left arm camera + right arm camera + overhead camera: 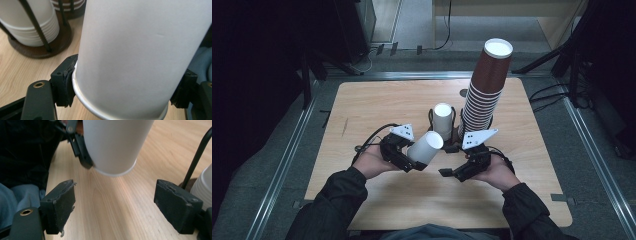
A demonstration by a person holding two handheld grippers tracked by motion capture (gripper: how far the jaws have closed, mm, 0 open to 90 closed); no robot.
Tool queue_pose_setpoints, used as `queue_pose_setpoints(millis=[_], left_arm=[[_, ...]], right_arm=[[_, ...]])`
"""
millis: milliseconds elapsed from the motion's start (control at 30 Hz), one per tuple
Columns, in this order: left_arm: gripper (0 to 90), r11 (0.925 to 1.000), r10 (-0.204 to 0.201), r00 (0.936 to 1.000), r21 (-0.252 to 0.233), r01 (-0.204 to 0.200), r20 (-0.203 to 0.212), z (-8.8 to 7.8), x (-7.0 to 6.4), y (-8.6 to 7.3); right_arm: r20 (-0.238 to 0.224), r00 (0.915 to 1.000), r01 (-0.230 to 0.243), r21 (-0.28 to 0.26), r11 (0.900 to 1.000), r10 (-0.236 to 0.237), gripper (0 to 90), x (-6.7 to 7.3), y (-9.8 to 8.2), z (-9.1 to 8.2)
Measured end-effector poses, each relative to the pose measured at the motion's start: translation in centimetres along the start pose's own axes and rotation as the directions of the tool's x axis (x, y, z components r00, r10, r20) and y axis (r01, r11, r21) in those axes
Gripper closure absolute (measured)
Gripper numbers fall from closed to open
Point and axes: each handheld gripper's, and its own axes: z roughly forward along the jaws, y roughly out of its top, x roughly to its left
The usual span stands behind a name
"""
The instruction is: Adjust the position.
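My left gripper (408, 161) has its jaws clamped on a white paper cup (426, 147), the pads pressing on either side of the wall just above the rolled rim, as the left gripper view shows plainly (140, 60). The cup is held off the table, tilted, its closed base pointing up and away from me toward the middle of the board. My right gripper (451, 172) stands with its jaws spread wide and nothing between them; in the right gripper view I see only bare wood between the two black pads, and the held cup (115, 145) hangs just beyond them, apart from both. That gripper sits just beside the left one, near my edge of the wooden table (362, 110), its white three-cornered plate angled toward the stacks. Just past the held cup I see a short stack of white cups (443, 120) standing upside down in a dark wire holder (430, 116) on a round base. Right beside it, on the right, rises a tall stack of brown cups (486, 87), also upside down, leaning a little to the right, its topmost white base well above everything else. My two dark sleeves come in from the bottom edge of the high view.
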Motion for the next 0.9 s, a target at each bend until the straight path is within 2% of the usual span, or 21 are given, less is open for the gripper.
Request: queue_pose_setpoints(millis=[33, 67, 233, 333, 433, 533, 767, 900], left_arm=[[23.9, 1.0, 0.0, 1.0, 0.0, 0.0, 0.0, 0.0, 0.0, 0.0], [23.9, 0.9995, 0.011, 0.9997, 0.028, -0.01, -0.023, -0.1, 0.0, 0.0], [23.9, 0.9964, 0.031, 0.9977, 0.081, -0.026, -0.061, -0.2, -0.1, 0.0], [23.9, 0.9915, 0.056, 0.9955, 0.121, -0.046, -0.077, 0.1, 0.0, -0.1], [23.9, 0.9857, 0.069, 0.9923, 0.16, -0.052, -0.103, 0.4, 0.0, -0.2], [23.9, 0.9815, 0.064, 0.9929, 0.186, -0.044, -0.1, 0.8, 0.1, -0.3], [23.9, 0.9704, 0.081, 0.9928, 0.235, -0.058, -0.089, 1.5, 0.1, -0.4], [23.9, 0.9679, 0.082, 0.9935, 0.244, -0.061, -0.079, 1.7, -0.1, -0.4]], right_arm=[[0.0, 1.0, 0.0, 0.0, 1.0, 0.0, 17.2, 0.0, 0.0, 0.0], [0.002, 1.0, 0.004, 0.01, 1.0, -0.004, 17.3, 0.0, 0.0, 0.1], [0.027, 0.9994, 0.022, 0.065, 0.998, -0.024, 17.6, 0.1, -0.2, 0.5], [0.043, 0.9981, 0.04, 0.091, 0.995, -0.044, 18.2, 0.2, -0.3, 0.8], [0.05, 0.9974, 0.047, 0.09, 0.995, -0.051, 18.3, 0.2, -0.3, 0.8], [0.056, 0.9971, 0.046, 0.088, 0.995, -0.051, 18.3, 0.2, -0.3, 0.9], [0.063, 0.9958, 0.063, 0.066, 0.996, -0.067, 18.4, 0.2, 0.0, 0.9], [0.068, 0.9949, 0.07, 0.058, 0.996, -0.074, 18.4, 0.2, 0.2, 0.9]])
